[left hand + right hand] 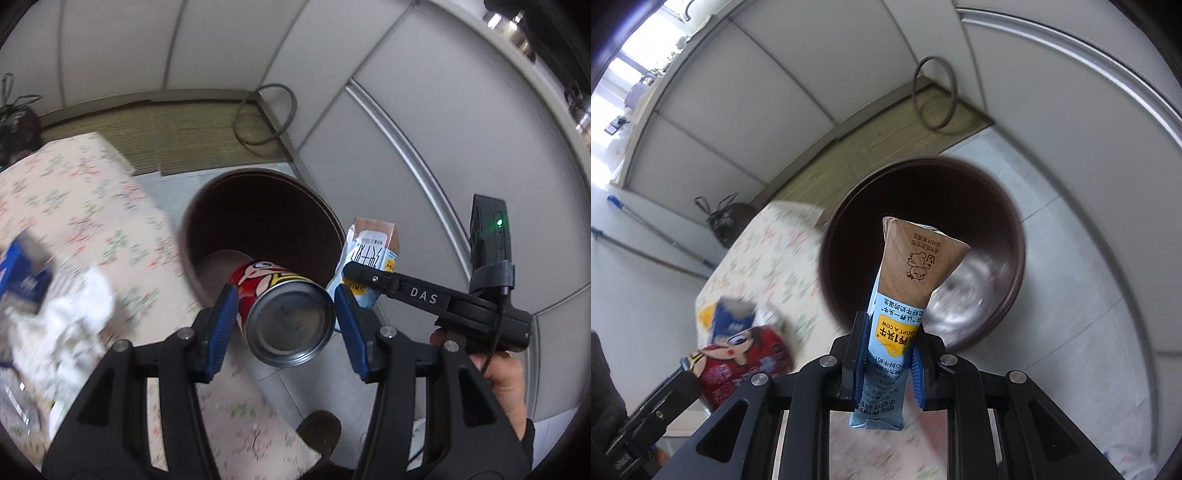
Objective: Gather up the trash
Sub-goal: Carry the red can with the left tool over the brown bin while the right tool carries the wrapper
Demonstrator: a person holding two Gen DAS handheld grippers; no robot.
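Observation:
My left gripper [282, 314] is shut on a red cartoon-printed can [284, 317], its silver bottom facing the camera, held over the near rim of a dark brown round bin [258, 206] on the floor. My right gripper [888, 354] is shut on a squashed light-blue and brown milk carton [905, 280], held above the same bin [1008, 236]. In the left wrist view the carton [369, 254] and the right gripper's black body show just right of the can. In the right wrist view the can [738, 362] appears at lower left.
A table with a floral cloth [74, 206] stands left of the bin, bearing crumpled white tissue [74, 321] and a blue box [22, 273]. A woven mat [184, 136] and a wire ring [266, 114] lie by the white cabinet doors. A black bag [14, 125] sits far left.

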